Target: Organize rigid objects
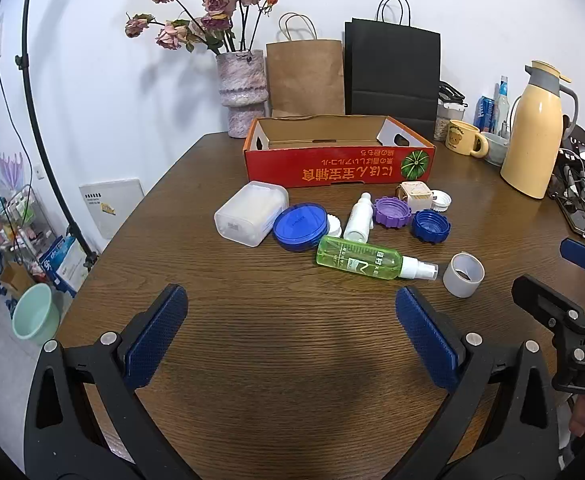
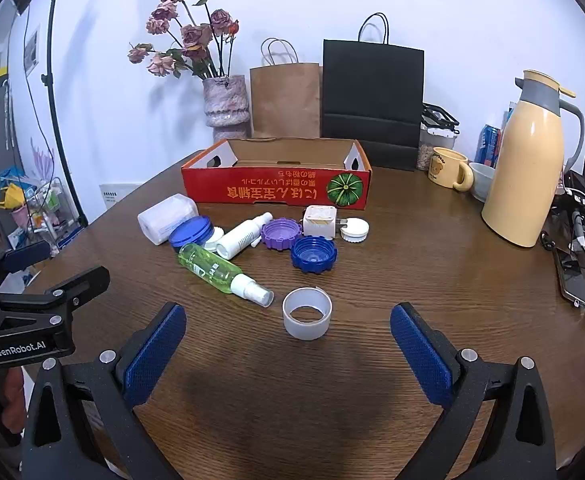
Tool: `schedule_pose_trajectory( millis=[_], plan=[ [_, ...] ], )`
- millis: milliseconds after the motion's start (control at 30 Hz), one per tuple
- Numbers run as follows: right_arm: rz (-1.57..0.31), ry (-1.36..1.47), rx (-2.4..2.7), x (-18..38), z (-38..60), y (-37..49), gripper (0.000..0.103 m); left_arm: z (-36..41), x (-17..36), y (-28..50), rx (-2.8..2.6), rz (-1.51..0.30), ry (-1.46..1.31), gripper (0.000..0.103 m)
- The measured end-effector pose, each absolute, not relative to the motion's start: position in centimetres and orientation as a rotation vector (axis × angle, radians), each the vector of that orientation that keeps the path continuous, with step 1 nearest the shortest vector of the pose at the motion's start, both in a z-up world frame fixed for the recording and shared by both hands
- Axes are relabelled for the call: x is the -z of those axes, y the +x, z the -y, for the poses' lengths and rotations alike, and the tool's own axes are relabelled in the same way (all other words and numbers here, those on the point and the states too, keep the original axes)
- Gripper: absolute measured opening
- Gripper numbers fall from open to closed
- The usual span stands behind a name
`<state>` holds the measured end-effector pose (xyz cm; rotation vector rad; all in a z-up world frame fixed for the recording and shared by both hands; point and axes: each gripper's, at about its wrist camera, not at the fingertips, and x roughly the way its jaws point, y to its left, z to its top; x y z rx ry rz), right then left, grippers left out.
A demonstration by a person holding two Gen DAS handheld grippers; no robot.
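Both jaws are wide apart and hold nothing: the left hand-held gripper (image 1: 290, 332) and the right hand-held gripper (image 2: 288, 342). Bottles and lids (image 2: 314, 254) lie mid-tabletop (image 2: 412, 288), near the red box (image 2: 276, 190).

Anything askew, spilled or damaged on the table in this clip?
Nothing spilled or broken. Two bottles lie on their sides: the green spray bottle and the white bottle. Loose lids sit without containers, a purple one and a blue one. The red box looks empty.

Bottles (image 1: 372, 262), lids (image 2: 313, 254) and a white ring (image 2: 307, 313) (all loose) before red box (image 2: 276, 184).
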<state>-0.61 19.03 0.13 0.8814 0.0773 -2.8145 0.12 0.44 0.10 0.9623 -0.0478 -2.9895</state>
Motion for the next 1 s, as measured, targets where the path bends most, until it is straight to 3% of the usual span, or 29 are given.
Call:
schedule_pose_trajectory(
  millis=[1000],
  plan=[
    [-0.081, 0.87, 2.814, -0.37, -18.89, -0.43, 0.103, -0.27, -0.18, 0.02, 2.987, 0.043, 0.952, 0.103]
  ],
)
